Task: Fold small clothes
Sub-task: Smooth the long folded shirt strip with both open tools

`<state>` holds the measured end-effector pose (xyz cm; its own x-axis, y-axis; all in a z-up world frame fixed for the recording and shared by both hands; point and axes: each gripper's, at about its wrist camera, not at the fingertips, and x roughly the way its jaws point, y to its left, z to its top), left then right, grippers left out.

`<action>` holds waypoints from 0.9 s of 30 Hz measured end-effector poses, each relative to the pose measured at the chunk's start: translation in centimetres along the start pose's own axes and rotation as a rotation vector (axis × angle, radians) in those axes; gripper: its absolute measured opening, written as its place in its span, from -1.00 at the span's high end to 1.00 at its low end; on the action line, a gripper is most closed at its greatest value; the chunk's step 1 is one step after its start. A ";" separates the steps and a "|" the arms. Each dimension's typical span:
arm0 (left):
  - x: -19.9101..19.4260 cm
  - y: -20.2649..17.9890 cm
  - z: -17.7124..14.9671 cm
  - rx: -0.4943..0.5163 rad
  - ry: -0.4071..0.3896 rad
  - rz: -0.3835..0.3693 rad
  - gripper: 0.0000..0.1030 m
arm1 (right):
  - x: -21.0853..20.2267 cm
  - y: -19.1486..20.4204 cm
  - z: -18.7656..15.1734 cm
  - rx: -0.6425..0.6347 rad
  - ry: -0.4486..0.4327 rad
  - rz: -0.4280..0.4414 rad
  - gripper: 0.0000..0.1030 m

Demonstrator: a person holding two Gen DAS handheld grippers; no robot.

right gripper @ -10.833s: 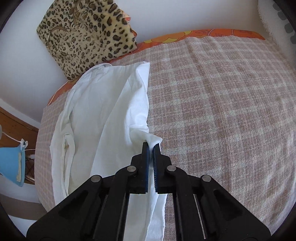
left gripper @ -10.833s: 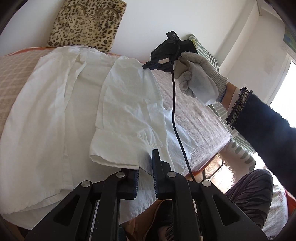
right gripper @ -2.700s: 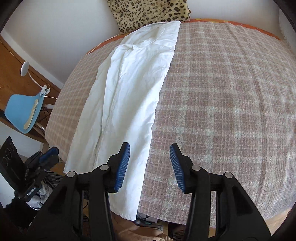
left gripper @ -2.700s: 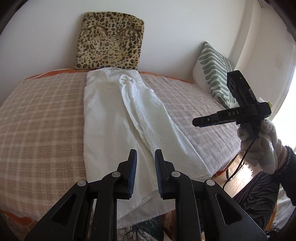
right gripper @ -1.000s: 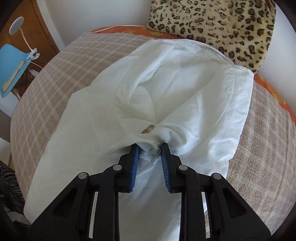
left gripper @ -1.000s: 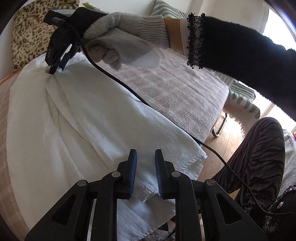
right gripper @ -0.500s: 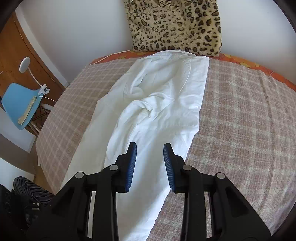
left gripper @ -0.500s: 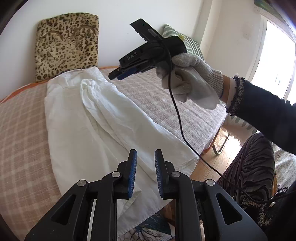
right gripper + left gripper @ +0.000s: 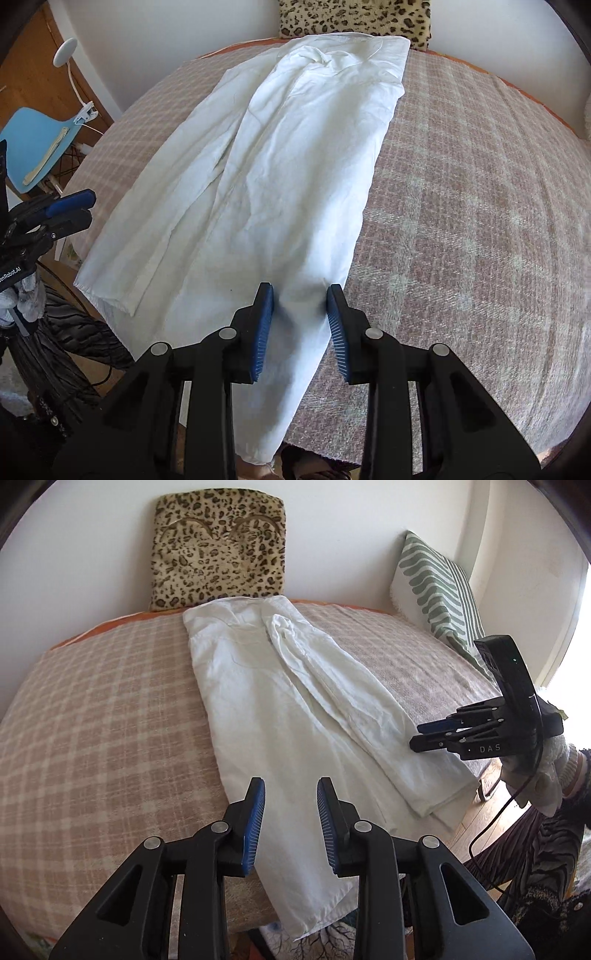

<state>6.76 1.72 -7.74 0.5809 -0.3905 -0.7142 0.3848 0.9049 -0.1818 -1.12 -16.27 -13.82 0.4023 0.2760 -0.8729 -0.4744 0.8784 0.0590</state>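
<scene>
My right gripper (image 9: 298,317) hangs with its blue-padded black fingers (image 9: 263,328) spread apart, holding nothing, above the near end of the long white cotton garment (image 9: 280,173). That garment lies lengthwise on the pink-and-cream checked bedspread (image 9: 461,206), its far end bunched near the leopard-print plush cushion (image 9: 354,20). At the left edge my left gripper (image 9: 64,212) sits off the bed. A pale blue plastic chair (image 9: 35,147) stands beyond it.

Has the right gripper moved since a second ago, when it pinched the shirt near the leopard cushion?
Yes. The right gripper has let go and pulled back from the leopard cushion to the shirt's near end, jaws open.
</scene>
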 end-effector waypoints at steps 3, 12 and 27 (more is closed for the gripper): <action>1.2 -0.9 -0.6 0.047 0.038 -0.006 0.47 | -0.8 0.3 -1.0 0.000 0.001 -0.007 0.34; 2.3 -3.7 -3.3 0.220 0.105 0.036 0.46 | -4.0 -0.1 -2.6 0.063 -0.057 0.052 0.34; 0.6 -2.7 -2.9 0.205 0.061 0.088 0.20 | -3.1 -0.6 -5.1 0.060 0.012 -0.045 0.30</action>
<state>4.04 -0.44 -9.62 0.5766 -0.2947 -0.7620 0.4756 0.8795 0.0197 -6.08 -19.65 -13.66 0.4127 0.2316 -0.8809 -0.4079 0.9117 0.0486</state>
